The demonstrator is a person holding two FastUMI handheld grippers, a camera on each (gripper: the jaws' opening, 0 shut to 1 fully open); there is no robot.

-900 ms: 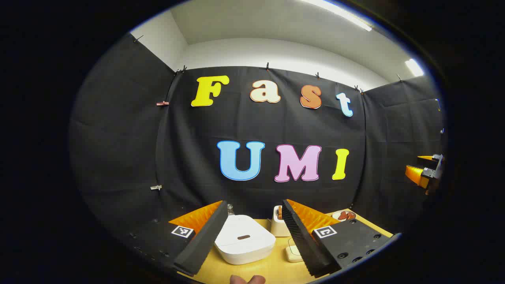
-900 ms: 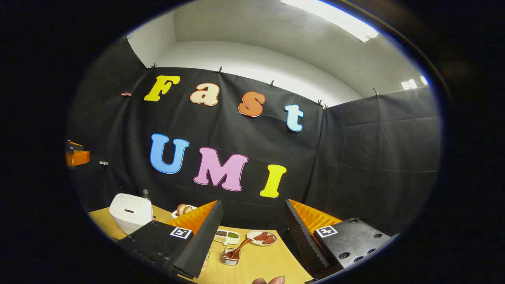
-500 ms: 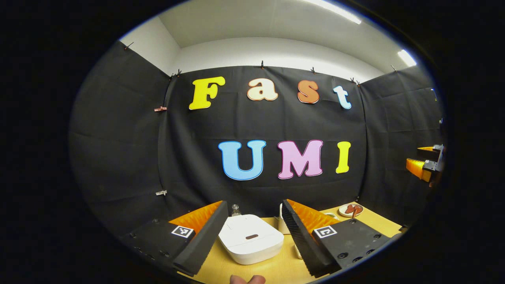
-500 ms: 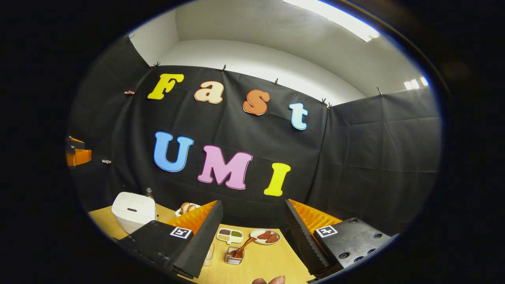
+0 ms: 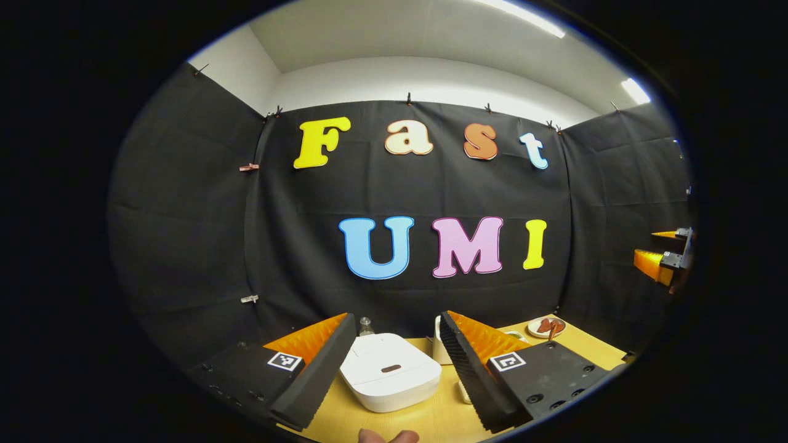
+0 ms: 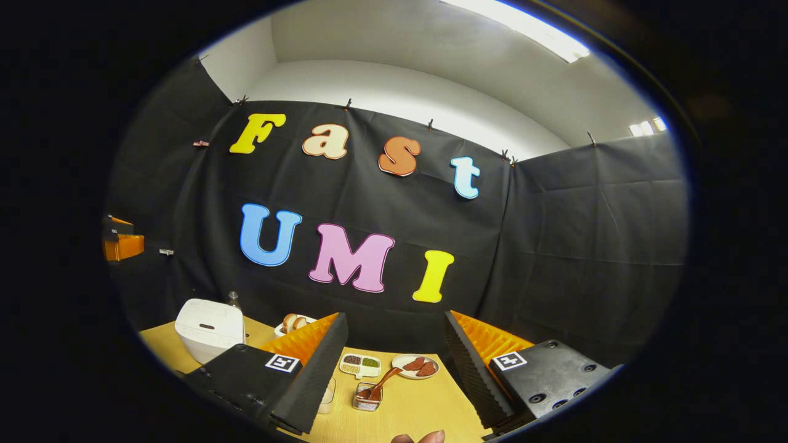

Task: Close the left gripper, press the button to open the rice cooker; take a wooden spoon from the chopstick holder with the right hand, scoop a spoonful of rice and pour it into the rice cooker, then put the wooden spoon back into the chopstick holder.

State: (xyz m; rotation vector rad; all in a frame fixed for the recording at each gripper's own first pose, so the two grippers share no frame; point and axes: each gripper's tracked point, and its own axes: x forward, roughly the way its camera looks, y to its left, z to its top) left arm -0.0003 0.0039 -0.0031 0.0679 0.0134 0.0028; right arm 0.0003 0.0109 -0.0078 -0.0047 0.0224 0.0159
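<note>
Both grippers, left gripper (image 5: 394, 369) and right gripper (image 6: 394, 369), hang spread apart above the counter (image 6: 418, 409). Rice cooker (image 5: 389, 378) sits lidded; wooden spoon (image 6: 380, 384) stands in the chopstick holder (image 6: 366, 400).

Smooth white plastic rice cooker (image 5: 389, 371), matt light wooden table (image 6: 412, 409), wooden spoon (image 6: 380, 386), ribbed hand-held gripper fingers (image 5: 317, 374)

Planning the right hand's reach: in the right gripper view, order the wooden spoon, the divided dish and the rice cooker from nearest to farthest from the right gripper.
1. Wooden spoon, just ahead of the right gripper.
2. Divided dish, behind it.
3. Rice cooker, far left.
</note>
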